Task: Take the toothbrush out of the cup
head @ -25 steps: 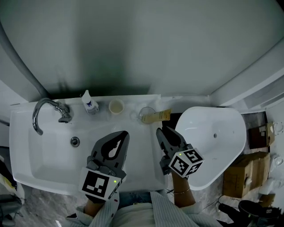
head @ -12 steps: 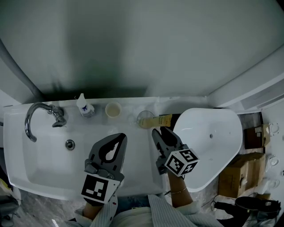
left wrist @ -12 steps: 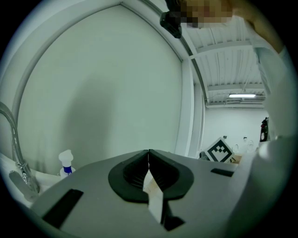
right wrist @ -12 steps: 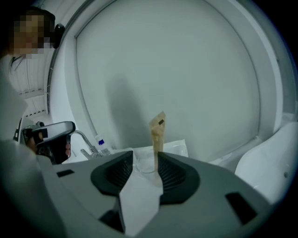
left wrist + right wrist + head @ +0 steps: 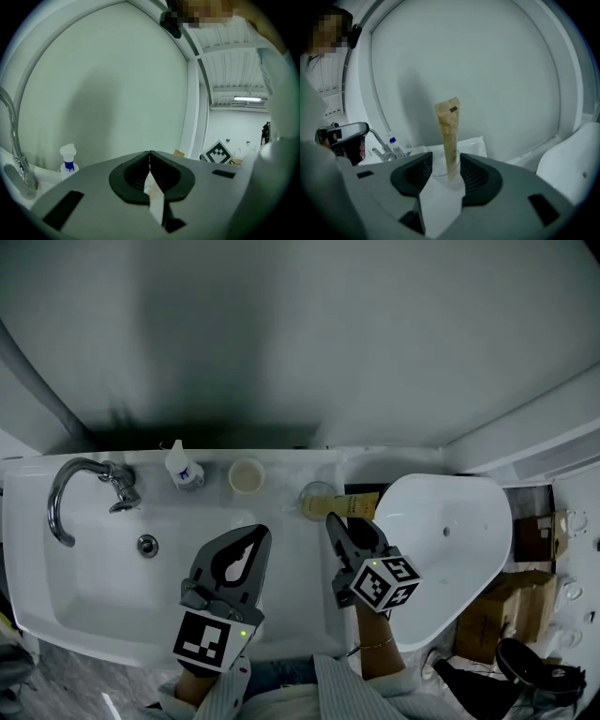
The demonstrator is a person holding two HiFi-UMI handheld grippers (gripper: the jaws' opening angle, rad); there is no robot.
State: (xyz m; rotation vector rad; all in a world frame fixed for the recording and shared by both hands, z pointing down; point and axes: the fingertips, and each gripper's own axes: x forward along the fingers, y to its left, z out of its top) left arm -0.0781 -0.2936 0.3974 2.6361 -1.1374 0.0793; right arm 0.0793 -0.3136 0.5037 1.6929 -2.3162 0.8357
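Approach step: the right claw (image 5: pixel 446 172) has just been spreading its jaws wide. It is gripping nothing and lining up on the tan paper-wrapped toothbrush (image 5: pixel 449 133), which is standing in the clear glass cup (image 5: pixel 317 495) on the white sink (image 5: pixel 84 568) ledge, just ahead. The left claw (image 5: pixel 149 159) is hovering with jaws pressed together, empty. The next move calls for advancing, pinching the wrapper above the rim and lifting straight up. The wrapper's dark mark is unreadable.
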